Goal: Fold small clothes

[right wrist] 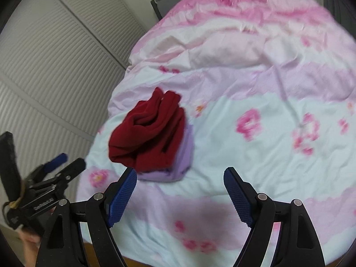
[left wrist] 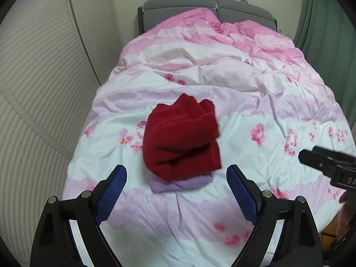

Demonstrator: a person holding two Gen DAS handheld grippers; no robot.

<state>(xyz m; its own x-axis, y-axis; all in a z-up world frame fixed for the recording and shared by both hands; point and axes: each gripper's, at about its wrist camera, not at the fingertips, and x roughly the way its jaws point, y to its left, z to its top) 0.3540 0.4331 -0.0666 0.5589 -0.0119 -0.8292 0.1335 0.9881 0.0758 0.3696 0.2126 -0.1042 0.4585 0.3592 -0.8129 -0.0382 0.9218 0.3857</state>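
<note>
A folded dark red garment (left wrist: 181,138) lies on top of a folded lilac garment (left wrist: 180,184) on the bed; in the right wrist view the red garment (right wrist: 149,135) partly covers the lilac one (right wrist: 178,166). My left gripper (left wrist: 176,173) hangs open above the bed just in front of the stack, with nothing between its blue pads. My right gripper (right wrist: 180,175) is open too, empty, near the stack's right front. The right gripper's black tip (left wrist: 322,160) shows at the right edge of the left wrist view. The left gripper (right wrist: 60,162) appears at the lower left of the right wrist view.
The pink and white flowered quilt (left wrist: 233,102) covers the whole bed, rumpled toward the grey headboard (left wrist: 178,6). White ribbed wardrobe doors (left wrist: 37,84) stand along the left side. A green curtain (left wrist: 327,22) hangs at the right. A hand (right wrist: 29,242) holds the left gripper.
</note>
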